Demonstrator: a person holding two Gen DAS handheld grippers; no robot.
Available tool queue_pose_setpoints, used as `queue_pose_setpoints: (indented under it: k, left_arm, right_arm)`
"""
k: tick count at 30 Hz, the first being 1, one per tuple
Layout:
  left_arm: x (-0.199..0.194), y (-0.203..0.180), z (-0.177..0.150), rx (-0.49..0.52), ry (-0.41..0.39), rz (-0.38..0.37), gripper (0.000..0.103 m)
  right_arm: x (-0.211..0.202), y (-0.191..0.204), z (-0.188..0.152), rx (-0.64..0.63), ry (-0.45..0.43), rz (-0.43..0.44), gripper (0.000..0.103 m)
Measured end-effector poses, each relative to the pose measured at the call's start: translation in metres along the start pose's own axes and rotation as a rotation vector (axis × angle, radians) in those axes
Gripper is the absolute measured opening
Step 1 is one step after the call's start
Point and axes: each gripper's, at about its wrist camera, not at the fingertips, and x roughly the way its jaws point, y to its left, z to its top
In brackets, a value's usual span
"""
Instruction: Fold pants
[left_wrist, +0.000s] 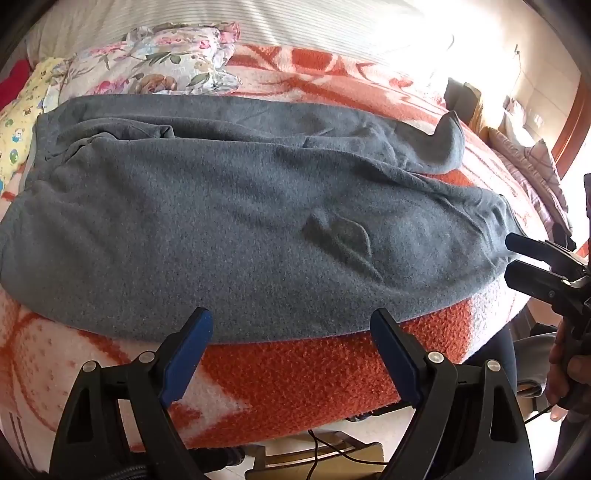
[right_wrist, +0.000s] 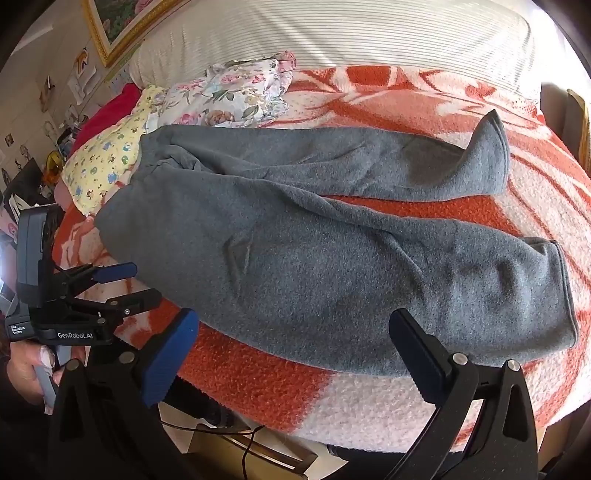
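Grey fleece pants (left_wrist: 236, 221) lie across the bed, waist to the left and legs running right; in the right wrist view (right_wrist: 332, 266) the near leg lies over the far one, whose cuff curls up. My left gripper (left_wrist: 291, 325) is open and empty just in front of the pants' near edge. My right gripper (right_wrist: 295, 325) is open and empty at the near edge of the near leg. Each gripper shows in the other's view, the right one (left_wrist: 511, 256) by the near leg's cuff, the left one (right_wrist: 144, 282) beside the pants' left part.
The pants rest on an orange-and-white blanket (left_wrist: 295, 380) covering the bed. Floral (right_wrist: 236, 92) and yellow patterned (right_wrist: 103, 162) bedding lie at the far left by a striped pillow (right_wrist: 332, 40). The bed's front edge drops to cables and a board (right_wrist: 258, 450) below.
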Motion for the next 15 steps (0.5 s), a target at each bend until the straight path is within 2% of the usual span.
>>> queue_pose_setpoints:
  k: [15]
  left_arm:
    - [0.0015,-0.0002,-0.0009,0.002,-0.005,0.003,0.088]
  right_arm:
    - [0.0037,-0.0002,-0.0011,0.006,0.005,0.007,0.103]
